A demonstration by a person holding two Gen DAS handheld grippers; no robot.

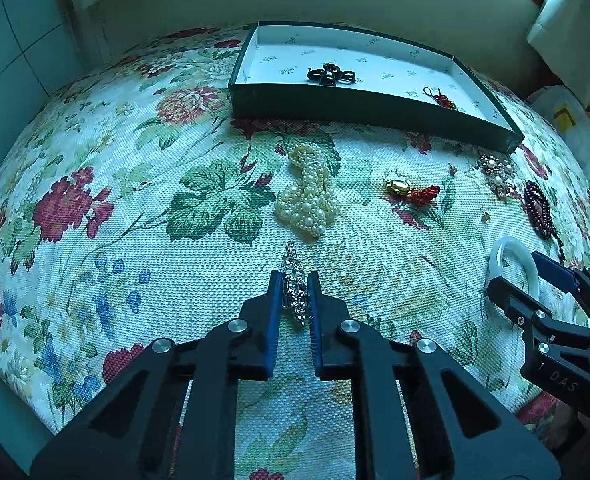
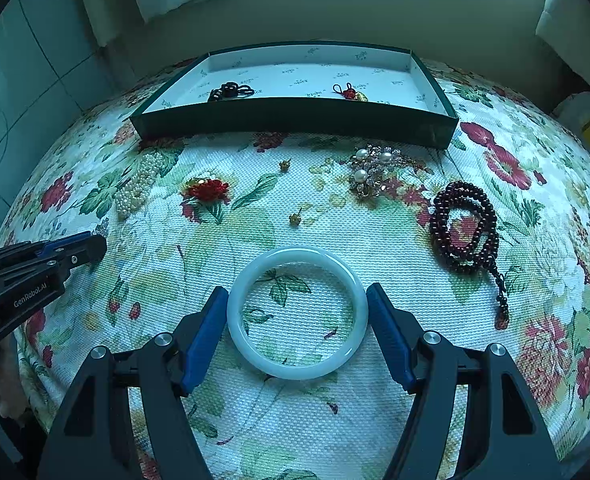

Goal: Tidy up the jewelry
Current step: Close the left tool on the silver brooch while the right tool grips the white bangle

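My left gripper (image 1: 294, 280) is shut on a silver crystal brooch (image 1: 295, 292) that lies on the floral cloth. My right gripper (image 2: 297, 292) is open, its blue pads either side of a pale jade bangle (image 2: 297, 312) lying flat; whether they touch it I cannot tell. The bangle also shows in the left wrist view (image 1: 513, 264). A green box (image 1: 375, 114) with a white inside stands at the back. It holds a black knot ornament (image 1: 331, 74) and a red knot charm (image 1: 441, 98).
On the cloth lie a pearl bundle (image 1: 307, 196), a gold and red charm (image 1: 411, 190), a pearl and crystal brooch (image 2: 375, 170), a dark red bead string (image 2: 465, 228) and two small gold earrings (image 2: 295, 218). The left gripper shows at the left edge (image 2: 75, 250).
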